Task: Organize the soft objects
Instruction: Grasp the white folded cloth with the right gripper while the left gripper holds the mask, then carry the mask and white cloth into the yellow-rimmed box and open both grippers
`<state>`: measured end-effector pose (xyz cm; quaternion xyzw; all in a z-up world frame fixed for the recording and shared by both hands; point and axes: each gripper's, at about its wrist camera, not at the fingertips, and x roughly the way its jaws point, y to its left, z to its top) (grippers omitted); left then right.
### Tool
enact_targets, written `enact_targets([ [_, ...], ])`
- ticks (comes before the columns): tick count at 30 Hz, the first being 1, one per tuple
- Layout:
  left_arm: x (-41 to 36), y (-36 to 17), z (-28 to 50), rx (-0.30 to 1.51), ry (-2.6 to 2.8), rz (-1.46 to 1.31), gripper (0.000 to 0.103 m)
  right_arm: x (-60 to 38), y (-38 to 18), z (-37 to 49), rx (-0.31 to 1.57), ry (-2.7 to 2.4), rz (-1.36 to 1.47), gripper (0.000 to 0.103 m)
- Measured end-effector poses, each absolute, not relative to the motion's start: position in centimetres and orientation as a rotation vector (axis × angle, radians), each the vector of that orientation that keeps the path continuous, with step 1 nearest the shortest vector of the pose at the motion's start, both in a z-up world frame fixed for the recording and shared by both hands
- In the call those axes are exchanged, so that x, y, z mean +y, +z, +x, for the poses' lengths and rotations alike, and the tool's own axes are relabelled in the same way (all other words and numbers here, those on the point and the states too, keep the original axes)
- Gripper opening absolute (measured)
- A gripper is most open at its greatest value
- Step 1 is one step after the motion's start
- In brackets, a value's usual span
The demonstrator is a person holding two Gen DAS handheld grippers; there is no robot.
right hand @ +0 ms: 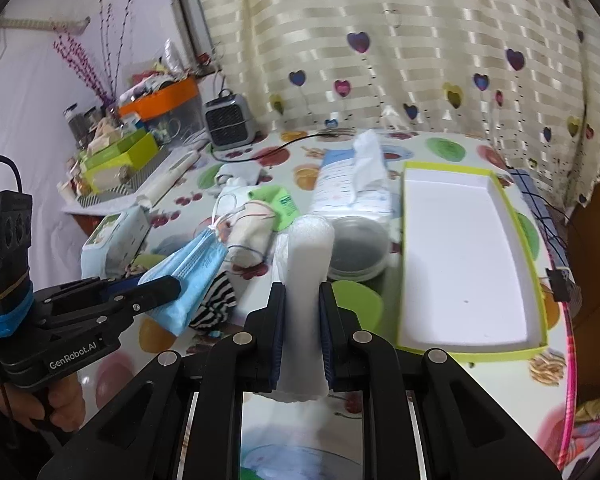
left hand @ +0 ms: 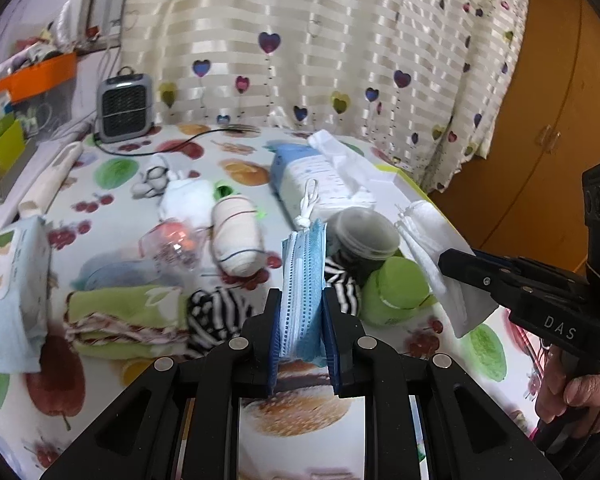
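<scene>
My left gripper (left hand: 302,294) is shut on a folded blue face mask (left hand: 304,264), whose white ear loops stick up above the fingers. The right wrist view shows that mask (right hand: 188,268) and the left gripper (right hand: 170,284) at the left, above the table. My right gripper (right hand: 302,286) is shut on a white soft pad (right hand: 308,252) that stands upright between the pads. In the left wrist view the right gripper (left hand: 450,264) enters from the right with the white pad (left hand: 432,248) hanging from it. A shallow white tray with a green rim (right hand: 536,280) lies just right of the right gripper.
On the fruit-print tablecloth lie a striped sock (left hand: 216,312), a folded green towel (left hand: 120,312), a wipes pack (left hand: 12,280), a rolled bandage (left hand: 236,236), a tissue pack (left hand: 320,176), a round lidded tub (left hand: 364,236) and a green lid (left hand: 396,292). A small heater (left hand: 124,106) stands by the curtain.
</scene>
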<state>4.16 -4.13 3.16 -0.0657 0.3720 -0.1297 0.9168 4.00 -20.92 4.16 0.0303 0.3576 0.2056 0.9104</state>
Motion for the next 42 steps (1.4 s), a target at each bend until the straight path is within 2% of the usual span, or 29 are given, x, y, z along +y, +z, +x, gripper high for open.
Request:
enact_targets([
  [23, -14.5, 4.9, 9.7, 0.758, -0.441, -0.059, 0.018, -31.9, 1.2, 8.9, 0.752, 0.222, 0.224, 0.017],
  [35, -19.5, 2.5, 13.1, 0.828, -0.488, -0.044, 0.018, -34.3, -1.5, 11.0, 0.805, 0.183, 0.253, 0.017],
  [42, -21.5, 0.9, 14.4, 0.87, -0.502, -0.034, 0.018, -35.0, -2.0, 11.0, 0.808, 0.149, 0.227, 0.022],
])
